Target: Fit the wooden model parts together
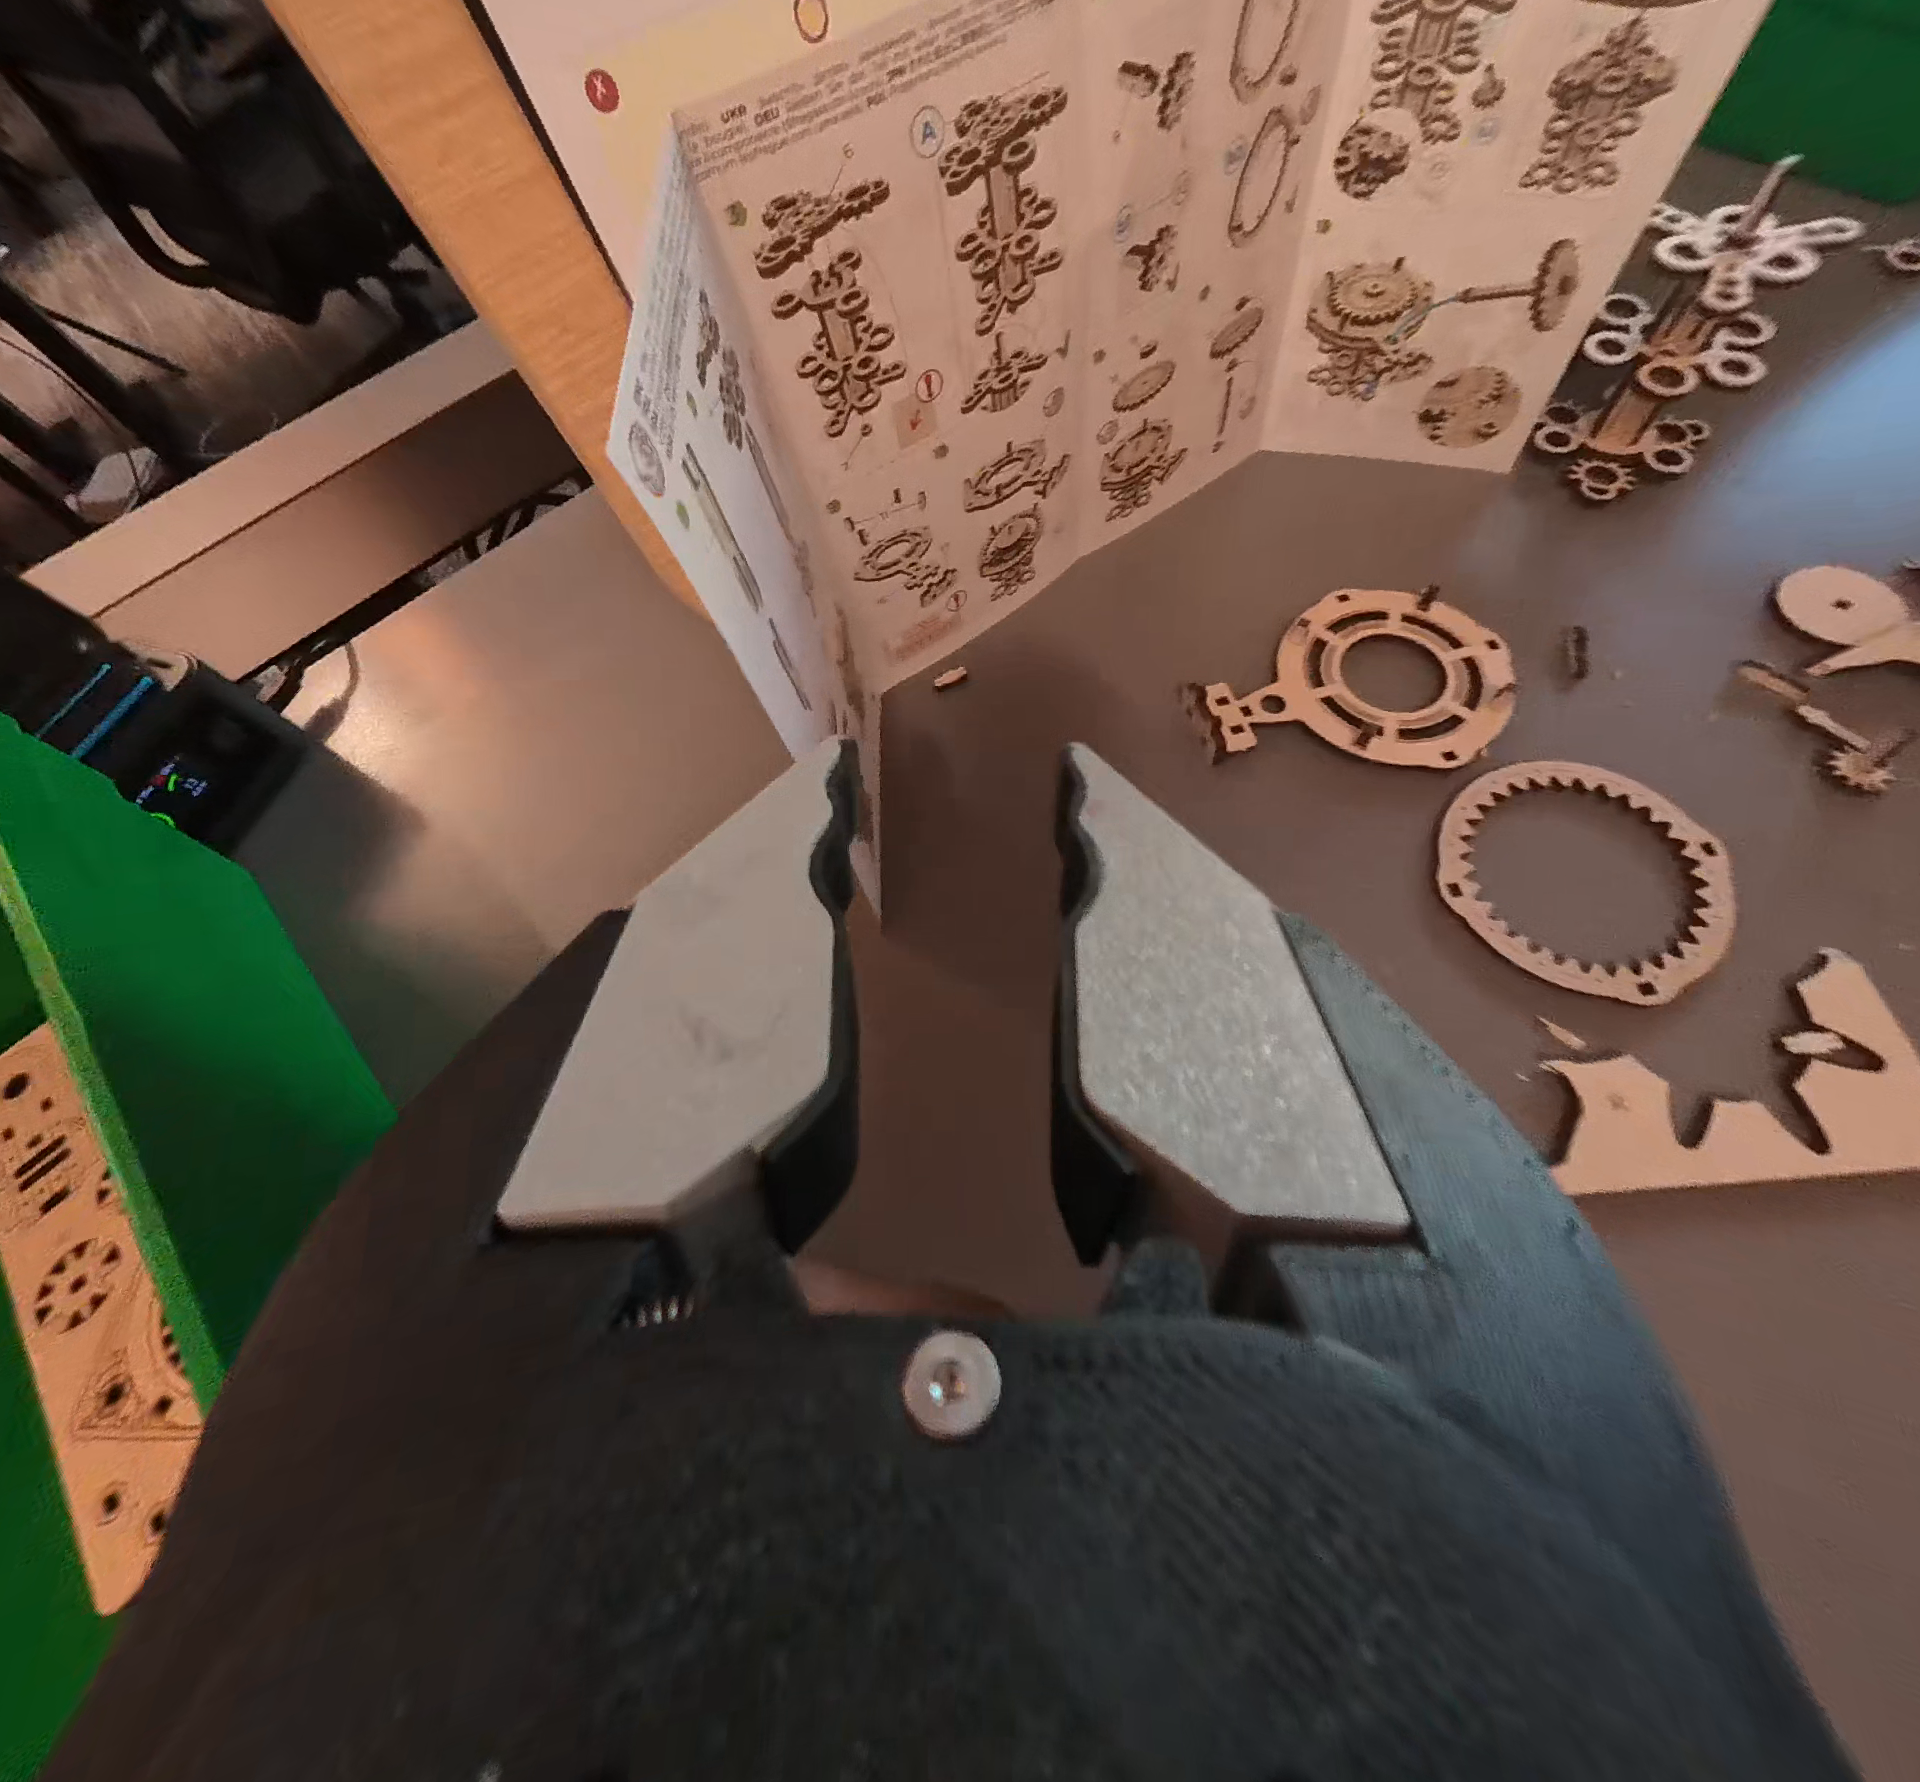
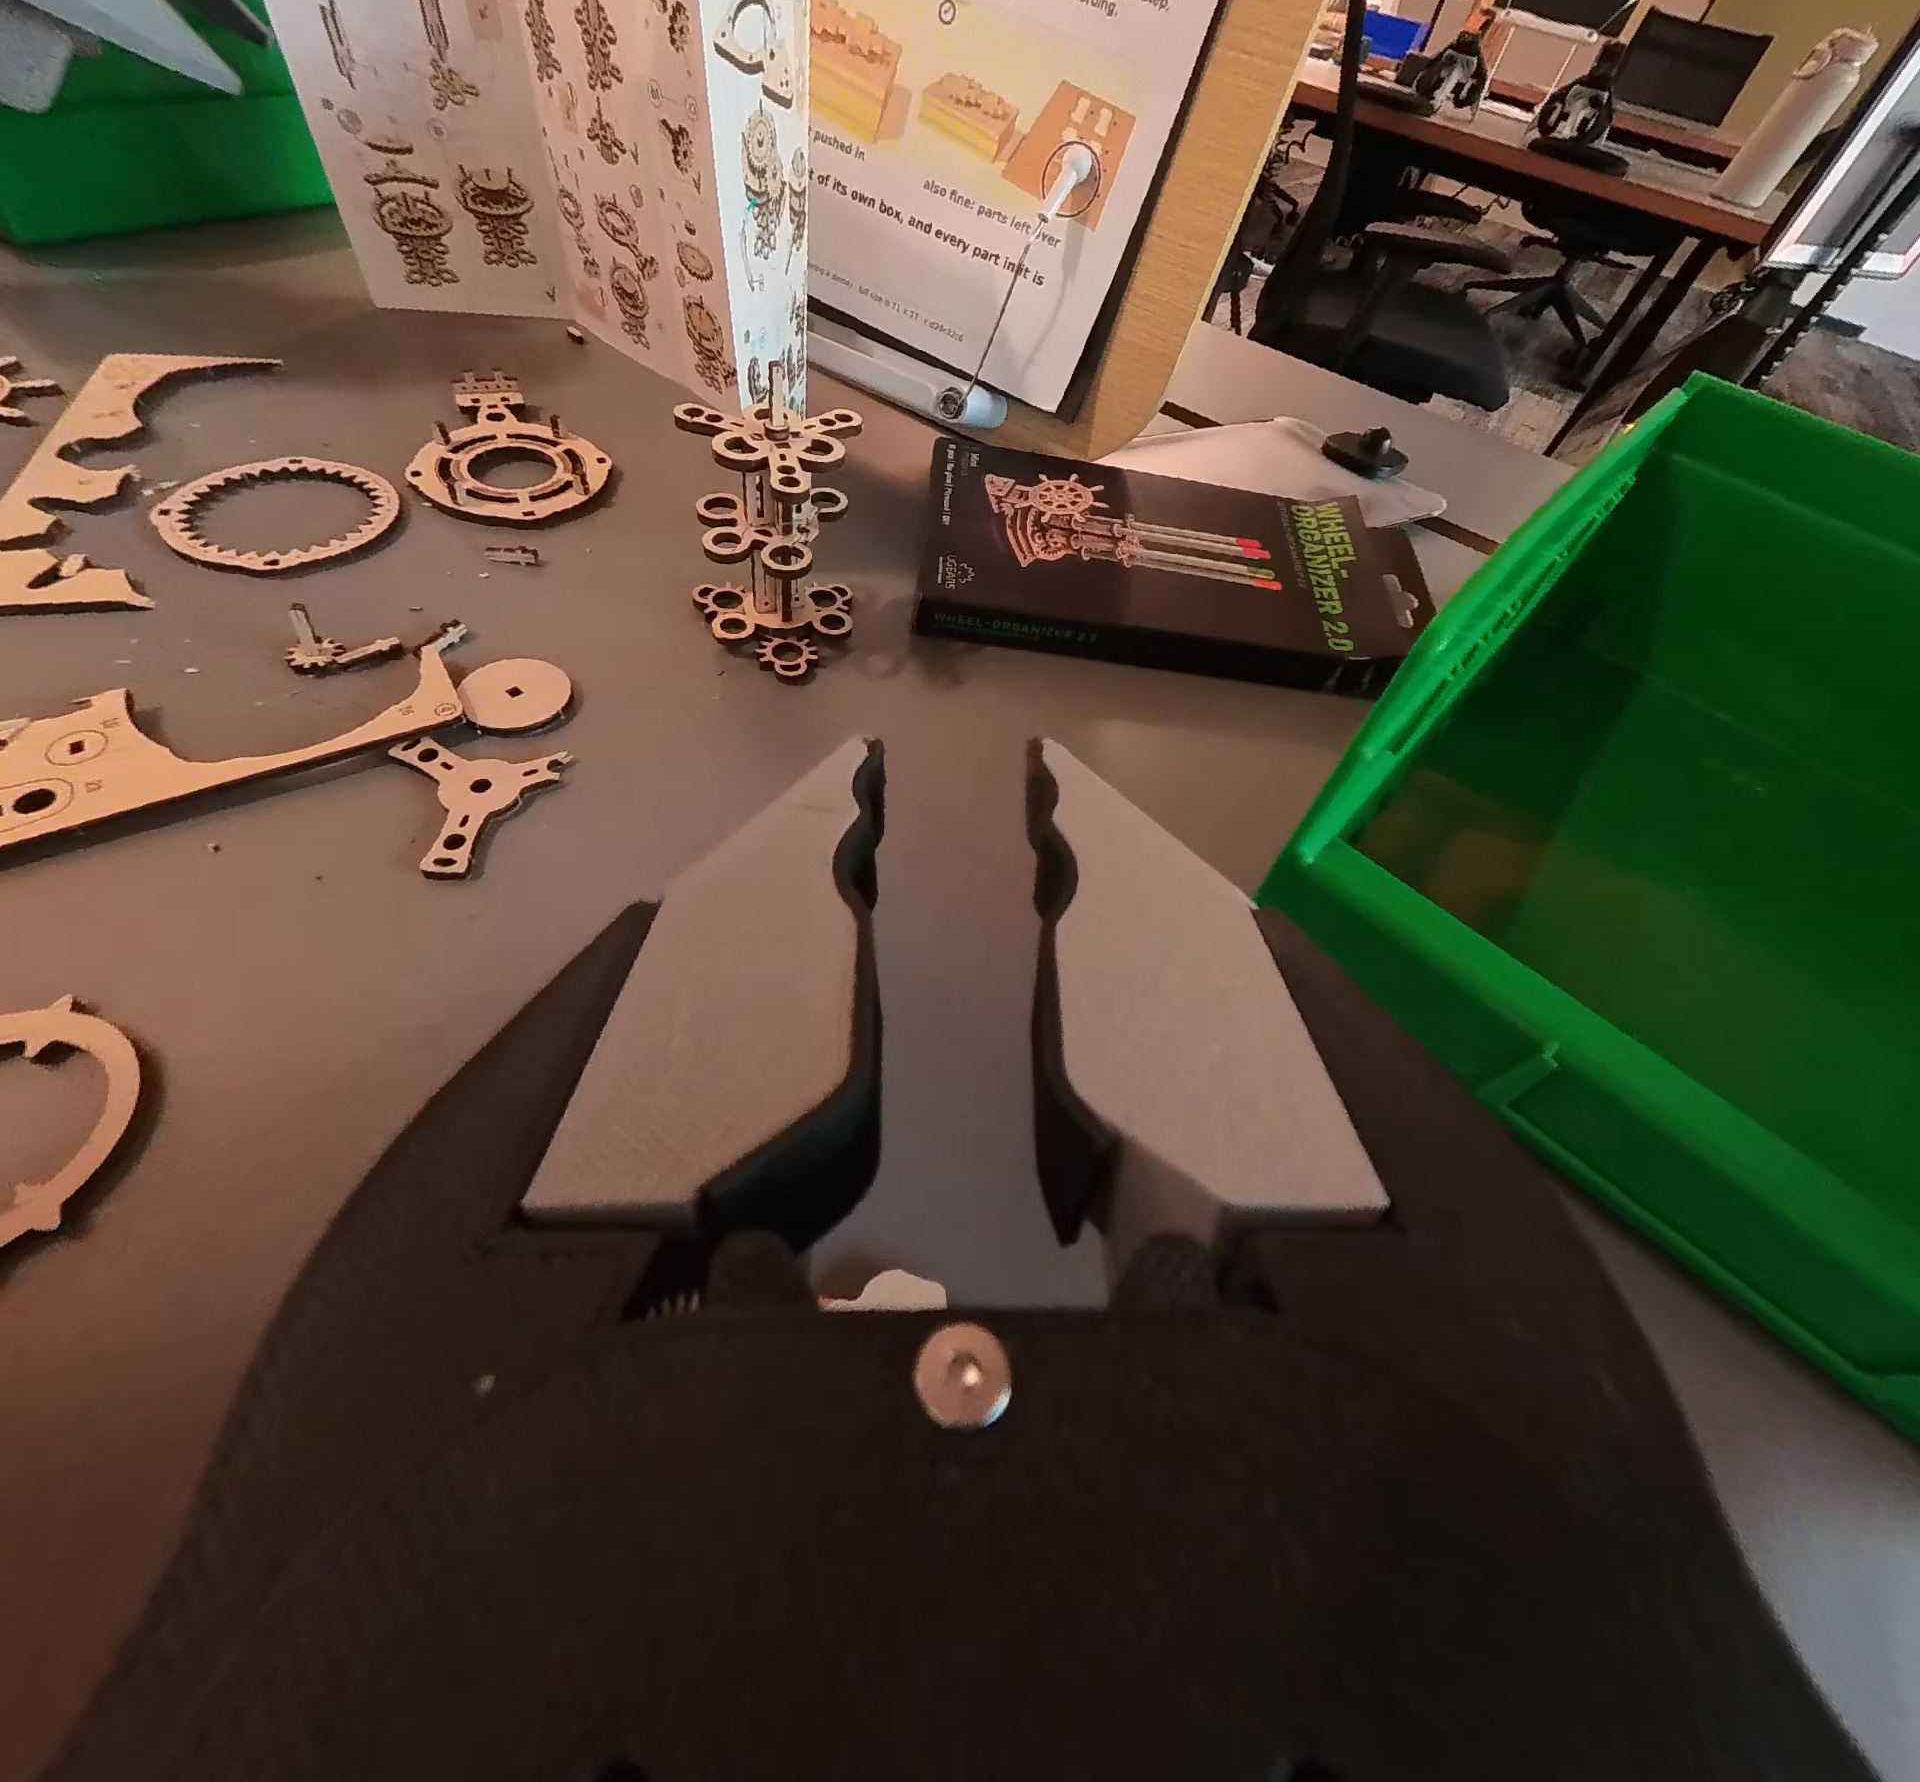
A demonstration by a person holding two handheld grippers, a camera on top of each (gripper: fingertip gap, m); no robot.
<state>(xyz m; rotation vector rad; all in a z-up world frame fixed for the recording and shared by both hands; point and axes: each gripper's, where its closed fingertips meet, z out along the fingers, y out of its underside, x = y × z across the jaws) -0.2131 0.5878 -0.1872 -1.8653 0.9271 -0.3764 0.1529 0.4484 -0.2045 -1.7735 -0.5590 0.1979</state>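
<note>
Left wrist view: the left gripper (image 1: 956,776) hangs above a grey-brown table (image 1: 1195,901), its jaws apart with nothing between them. Its tips sit just in front of the lower edge of a folded instruction sheet (image 1: 1091,278) that stands upright on the table. To the right lie loose wooden parts: a flat ring plate with a tab (image 1: 1371,678), and nearer the camera a toothed ring (image 1: 1584,880) with teeth on its inner edge. Near the right edge, a cut-out plywood sheet (image 1: 1745,1109) lies flat. Farther back, a partly built tower of looped wooden discs (image 1: 1662,350) stands upright. A green bin (image 1: 156,1057) fills the left side.

Right wrist view: the right gripper (image 2: 956,756) is also empty, jaws parted, hovering over bare table. Straight ahead, well apart from it, stands the tower of looped wooden discs (image 2: 774,537), just in front of the instruction sheet (image 2: 520,101). To the tower's right lies a dark product box (image 2: 1164,569); an empty green bin (image 2: 1621,901) sits at far right. Left of the tower lie the ring plate (image 2: 509,470), the toothed ring (image 2: 275,514), a small round disc (image 2: 516,693) and a three-armed wooden piece (image 2: 478,792). A printed board leans behind (image 2: 1039,70).
</note>
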